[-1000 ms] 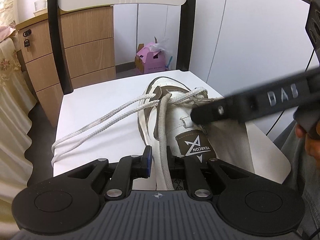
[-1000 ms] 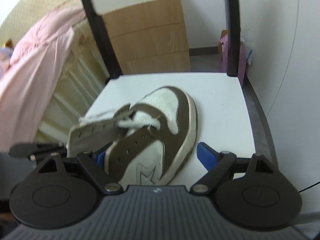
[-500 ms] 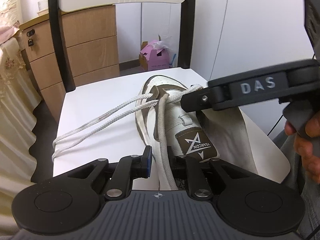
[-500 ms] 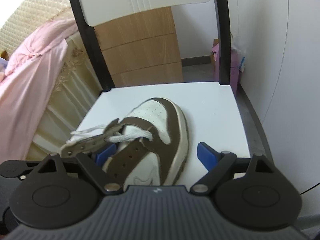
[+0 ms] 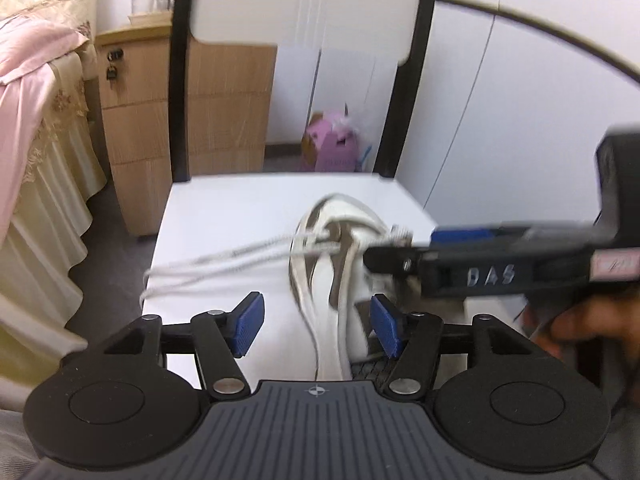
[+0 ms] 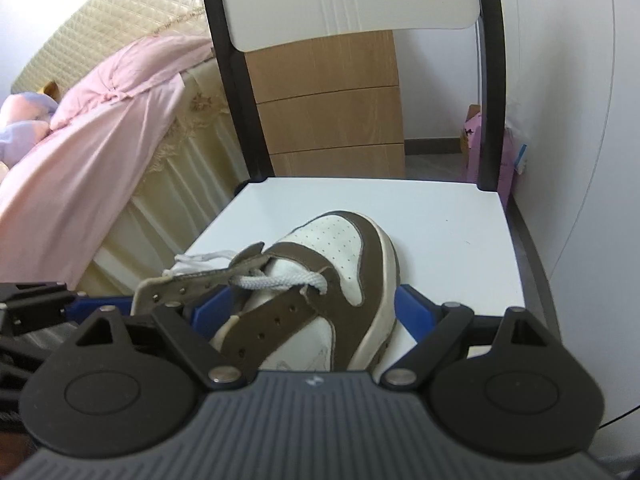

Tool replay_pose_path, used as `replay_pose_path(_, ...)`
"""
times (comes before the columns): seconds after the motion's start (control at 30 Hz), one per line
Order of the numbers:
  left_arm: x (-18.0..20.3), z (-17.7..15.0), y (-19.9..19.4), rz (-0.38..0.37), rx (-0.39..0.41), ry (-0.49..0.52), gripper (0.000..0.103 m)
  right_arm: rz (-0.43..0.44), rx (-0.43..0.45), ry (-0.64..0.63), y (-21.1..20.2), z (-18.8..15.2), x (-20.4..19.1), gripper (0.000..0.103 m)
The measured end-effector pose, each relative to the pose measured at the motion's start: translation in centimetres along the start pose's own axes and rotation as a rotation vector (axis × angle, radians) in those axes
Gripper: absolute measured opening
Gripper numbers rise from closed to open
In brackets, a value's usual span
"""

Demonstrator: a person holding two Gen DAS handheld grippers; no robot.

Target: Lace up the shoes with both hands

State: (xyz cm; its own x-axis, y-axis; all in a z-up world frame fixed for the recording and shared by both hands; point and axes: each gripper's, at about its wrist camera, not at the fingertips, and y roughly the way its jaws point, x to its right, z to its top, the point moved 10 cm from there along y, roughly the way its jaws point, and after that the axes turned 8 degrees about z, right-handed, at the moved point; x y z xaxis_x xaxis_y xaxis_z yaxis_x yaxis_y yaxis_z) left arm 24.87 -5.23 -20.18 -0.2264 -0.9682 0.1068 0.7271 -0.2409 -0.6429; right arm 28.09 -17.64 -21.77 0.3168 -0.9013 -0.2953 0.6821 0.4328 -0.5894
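Observation:
A brown and white shoe (image 5: pixel 320 240) (image 6: pixel 340 276) lies on the white chair seat (image 5: pixel 240 208) (image 6: pixel 440 220), toe toward the chair back. Its white lace (image 5: pixel 224 260) trails in two strands to the seat's left edge. Another lace strand (image 5: pixel 334 332) runs back between the blue pads of my left gripper (image 5: pixel 317 326). Those jaws are opening and neither pad presses on the strand. My right gripper (image 6: pixel 312 312) is open, and the shoe's laced part shows between its fingers. In the left wrist view its finger (image 5: pixel 480 268) reaches in over the shoe's tongue.
The chair's black posts and white backrest (image 6: pixel 352 0) rise behind the seat. A wooden drawer cabinet (image 6: pixel 328 120) and a pink box (image 5: pixel 336 148) stand beyond, and a bed with a pink blanket (image 6: pixel 100 140) is to the left. A hand (image 5: pixel 580 328) holds the right gripper.
My left gripper was shut on the lace strand and has now opened off it, lifting and pulling back. My right gripper has stayed over the shoe.

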Motion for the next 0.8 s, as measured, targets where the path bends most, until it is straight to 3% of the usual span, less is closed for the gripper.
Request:
replay_pose_path(0.2,-3.1,3.1,-0.8,-0.134,0.082,-0.286,0.061,0.044,0.056,0.064,-1.1,0.9,0.9,0.089)
replay_pose_path(0.3,-5.5,3.6,1.8,-0.181,0.018,-0.476,0.058,0.068,0.072,0.114,-1.6,1.1,1.7,0.089)
replay_pose_path(0.37,-6.9,3.1,4.3,-0.177,-0.052,-0.581,0.048,0.089,0.079,0.160,-1.8,1.3,2.3,0.089)
replay_pose_path(0.43,-7.9,2.5,6.4,-0.177,-0.118,-0.671,0.046,0.095,0.083,0.194,-1.8,1.4,2.9,0.089)
replay_pose_path(0.7,-9.1,0.0,9.6,-0.107,-0.272,-0.785,0.046,0.147,0.069,0.222,-1.6,1.8,2.4,0.089)
replay_pose_path(0.8,-10.0,-0.4,10.3,-0.099,-0.283,-0.844,0.047,0.164,0.032,0.195,-1.6,1.0,1.2,0.089)
